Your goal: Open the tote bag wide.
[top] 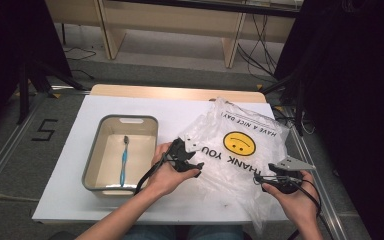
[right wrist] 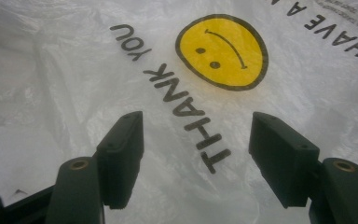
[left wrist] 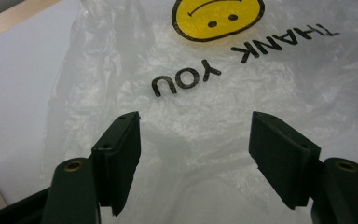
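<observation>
From the high view, your 1 plastic bag (top: 237, 145) lies crumpled on the white counter (top: 70, 200), at 3 o'clock from the 1 grey tub (top: 91, 155) holding 1 toothbrush (top: 124, 160); your left claw (top: 198, 169) and right claw (top: 258, 179) sit at its near edge. In the left gripper view, the jaws gape over bare film. In the right gripper view, likewise open, nothing pinched. Expect it light, limp and slippery: pinch a gathered fold at 6 o'clock.
</observation>
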The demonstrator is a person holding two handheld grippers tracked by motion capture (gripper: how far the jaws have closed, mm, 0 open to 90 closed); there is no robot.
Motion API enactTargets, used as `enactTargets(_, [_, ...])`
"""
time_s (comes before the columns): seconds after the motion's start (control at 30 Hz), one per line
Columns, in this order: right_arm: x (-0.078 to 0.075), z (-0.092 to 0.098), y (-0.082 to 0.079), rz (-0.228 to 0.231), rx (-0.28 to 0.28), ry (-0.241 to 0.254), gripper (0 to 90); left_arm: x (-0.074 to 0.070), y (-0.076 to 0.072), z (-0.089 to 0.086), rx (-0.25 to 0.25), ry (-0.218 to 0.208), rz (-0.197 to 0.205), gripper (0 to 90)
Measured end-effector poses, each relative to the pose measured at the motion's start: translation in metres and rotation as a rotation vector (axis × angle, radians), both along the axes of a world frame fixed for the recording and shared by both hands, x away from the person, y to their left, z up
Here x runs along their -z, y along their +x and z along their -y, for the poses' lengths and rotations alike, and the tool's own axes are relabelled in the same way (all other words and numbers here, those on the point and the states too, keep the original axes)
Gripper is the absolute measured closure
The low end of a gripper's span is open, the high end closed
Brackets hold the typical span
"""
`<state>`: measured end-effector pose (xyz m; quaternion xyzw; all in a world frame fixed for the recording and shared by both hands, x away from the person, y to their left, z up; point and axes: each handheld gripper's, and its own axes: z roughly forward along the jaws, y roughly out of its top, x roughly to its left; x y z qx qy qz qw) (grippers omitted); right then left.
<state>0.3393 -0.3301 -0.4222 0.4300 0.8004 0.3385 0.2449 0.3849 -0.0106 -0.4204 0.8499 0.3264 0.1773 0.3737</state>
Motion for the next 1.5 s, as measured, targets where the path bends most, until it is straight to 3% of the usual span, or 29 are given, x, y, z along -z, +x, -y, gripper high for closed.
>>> enactTargets(0.13, [0.001,-0.006,0.002,-0.003,-0.022,0.001,36.5,0.006,-0.011,-0.001,0.04,0.021,0.009,33.6])
enactTargets(0.5, [0.003,-0.02,0.007,-0.005,-0.069,0.0,38.4,0.014,-0.031,-0.008,0.102,0.023,0.002,33.0])
enactTargets(0.87, [0.006,-0.037,0.018,-0.03,-0.122,-0.001,37.8,0.022,-0.038,-0.02,0.106,0.001,-0.023,31.3])
enactTargets(1.13, [0.005,-0.051,0.027,-0.031,-0.157,-0.009,37.5,0.027,-0.041,-0.015,0.132,0.006,-0.024,31.1])
enactTargets(1.5, [0.005,-0.056,0.033,-0.043,-0.166,-0.01,37.4,0.03,-0.043,-0.014,0.135,0.008,-0.027,31.1])
